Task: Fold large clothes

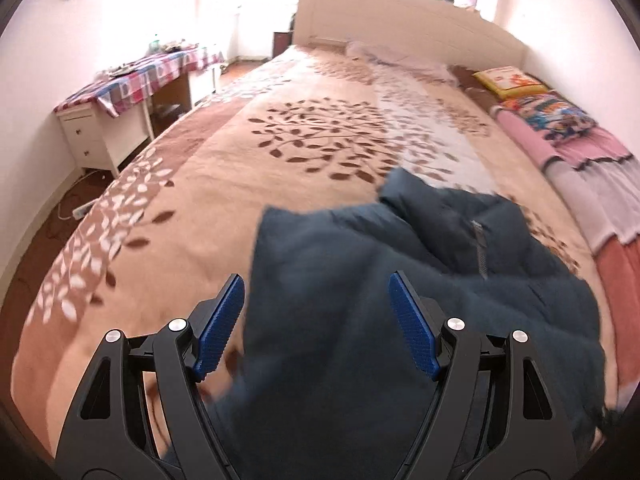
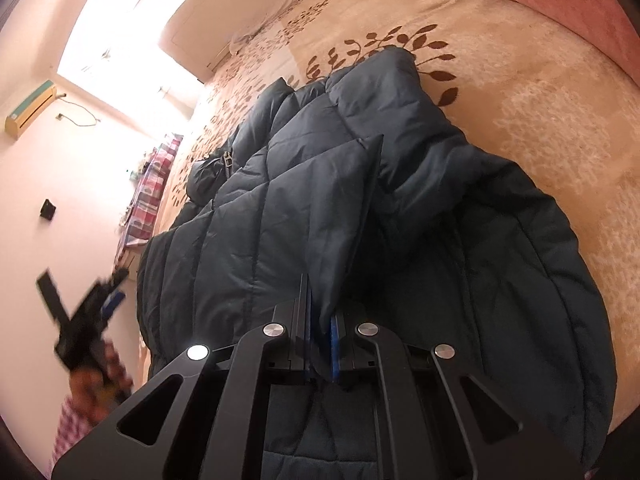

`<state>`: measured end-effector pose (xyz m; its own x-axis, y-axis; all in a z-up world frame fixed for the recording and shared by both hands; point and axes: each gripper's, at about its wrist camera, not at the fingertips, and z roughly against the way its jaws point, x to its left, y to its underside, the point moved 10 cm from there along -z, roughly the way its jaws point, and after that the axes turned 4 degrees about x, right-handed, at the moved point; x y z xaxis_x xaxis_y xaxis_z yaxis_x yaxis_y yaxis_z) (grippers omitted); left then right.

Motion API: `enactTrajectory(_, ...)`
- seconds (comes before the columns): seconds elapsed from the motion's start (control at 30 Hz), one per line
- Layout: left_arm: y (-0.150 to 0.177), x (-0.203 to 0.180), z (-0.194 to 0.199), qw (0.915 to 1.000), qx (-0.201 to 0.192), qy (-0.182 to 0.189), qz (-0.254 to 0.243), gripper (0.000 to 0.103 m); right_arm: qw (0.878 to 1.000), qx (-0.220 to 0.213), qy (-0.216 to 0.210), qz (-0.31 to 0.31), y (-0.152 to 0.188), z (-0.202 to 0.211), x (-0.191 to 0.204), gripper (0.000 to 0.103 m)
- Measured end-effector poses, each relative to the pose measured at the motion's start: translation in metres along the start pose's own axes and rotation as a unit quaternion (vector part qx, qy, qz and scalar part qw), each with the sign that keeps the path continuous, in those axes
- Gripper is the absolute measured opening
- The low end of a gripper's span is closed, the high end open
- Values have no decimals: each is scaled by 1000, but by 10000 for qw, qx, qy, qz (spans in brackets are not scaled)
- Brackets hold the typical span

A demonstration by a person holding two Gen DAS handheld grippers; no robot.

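Jacket (image 2: 328, 184): dark blue quilted jacket, spread on the bed (image 1: 224, 168), near its foot; a zipper (image 1: 480, 248) shows on the upper part in the left wrist view.
Fold: one edge of the jacket rises as a flap into the right gripper (image 2: 320, 344).
Right gripper: clenched on that flap, blue pads pressed to the cloth from both sides.
Left gripper (image 1: 316, 328): released, jaws wide apart over the jacket's near edge, nothing pinched between them; in the right wrist view it is a blur at the left, held by a hand (image 2: 92, 380).
Bed: tan cover with a brown leaf print; headboard (image 1: 400, 12) at the far end.
Pillows (image 1: 532, 96): yellow and patterned, at the head on the right side.
Blankets (image 1: 592, 184): pink and striped, along the bed's right edge.
Desk (image 1: 120, 104): white, beside the bed, under a checked cloth with small clutter, too small to tell.
Containers: desk drawers closed; contents hidden.
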<state>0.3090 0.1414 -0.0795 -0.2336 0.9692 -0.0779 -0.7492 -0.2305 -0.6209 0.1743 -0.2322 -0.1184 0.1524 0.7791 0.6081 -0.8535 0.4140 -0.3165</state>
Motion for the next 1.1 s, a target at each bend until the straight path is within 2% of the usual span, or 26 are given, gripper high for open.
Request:
enactTrajectory(0.13, -11, 14, -46, 9986, 382, -264, 234, 74, 9998, 9, 176, 109, 2, 0, -3, 8)
enactTrajectory(0.23, 4, 15, -76, 9957, 818, -265, 357, 78, 9995, 100, 280, 127, 6, -6, -9, 8)
enactTrajectory(0.37, 8, 21, -80, 9951, 793, -238, 545, 82, 9992, 136, 349, 169, 5, -11, -9, 8)
enactTrajectory(0.57, 2, 33, -33, 9974, 305, 61, 652, 81, 9982, -99, 378, 460, -12, -5, 6, 8)
enactTrajectory(0.73, 25, 43, 16, 9961, 169, 504, 709, 81, 9969, 49, 584, 524, -15, -20, -1, 8)
enactTrajectory(0.83, 52, 50, 47, 9942, 130, 740, 764, 81, 9972, 135, 623, 395, -13, -22, -7, 17)
enactTrajectory(0.87, 60, 52, 55, 9934, 120, 817, 799, 81, 9977, 141, 586, 326, -13, -18, -8, 27)
enactTrajectory(0.93, 81, 57, 73, 9917, 138, 963, 835, 81, 9984, 7, 544, 179, -14, -3, -12, 40)
enactTrajectory(1.1, 136, 75, 107, 9923, 296, 945, 747, 81, 9970, -346, 614, 333, -9, 45, -22, 42)
